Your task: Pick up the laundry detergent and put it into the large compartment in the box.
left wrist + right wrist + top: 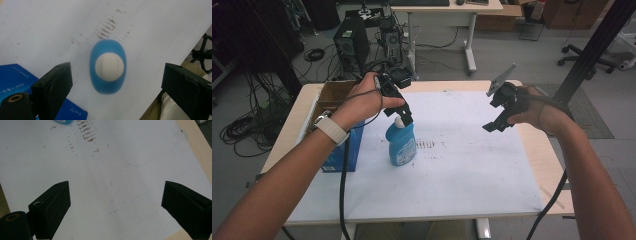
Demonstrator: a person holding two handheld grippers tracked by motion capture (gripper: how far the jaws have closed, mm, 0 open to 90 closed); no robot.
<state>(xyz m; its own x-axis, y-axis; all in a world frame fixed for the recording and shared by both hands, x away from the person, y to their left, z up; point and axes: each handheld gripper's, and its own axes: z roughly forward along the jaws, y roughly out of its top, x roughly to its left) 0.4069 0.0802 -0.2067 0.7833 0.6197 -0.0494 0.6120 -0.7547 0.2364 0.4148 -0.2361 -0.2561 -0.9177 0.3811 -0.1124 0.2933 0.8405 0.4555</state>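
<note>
A blue bottle (402, 144) with a white cap (399, 121) stands upright on the white sheet (462, 170), left of the middle. My left gripper (404, 116) hovers right above the cap, open. The left gripper view looks straight down on the bottle (108, 85) and its cap (109, 66), which lie between the wide-apart jaws with a gap on each side. My right gripper (497, 122) hangs open above the sheet at the right, with bare sheet (115, 185) between its jaws. A sliver of the bottle (63, 121) shows at the top edge there.
A blue box (343, 150) lies at the table's left, close to the bottle, with an open cardboard box (332, 94) behind it. Brown smudge marks (426, 145) stain the sheet beside the bottle. Wooden table edge (542, 150) runs along the right. Computers and cables sit on the floor beyond.
</note>
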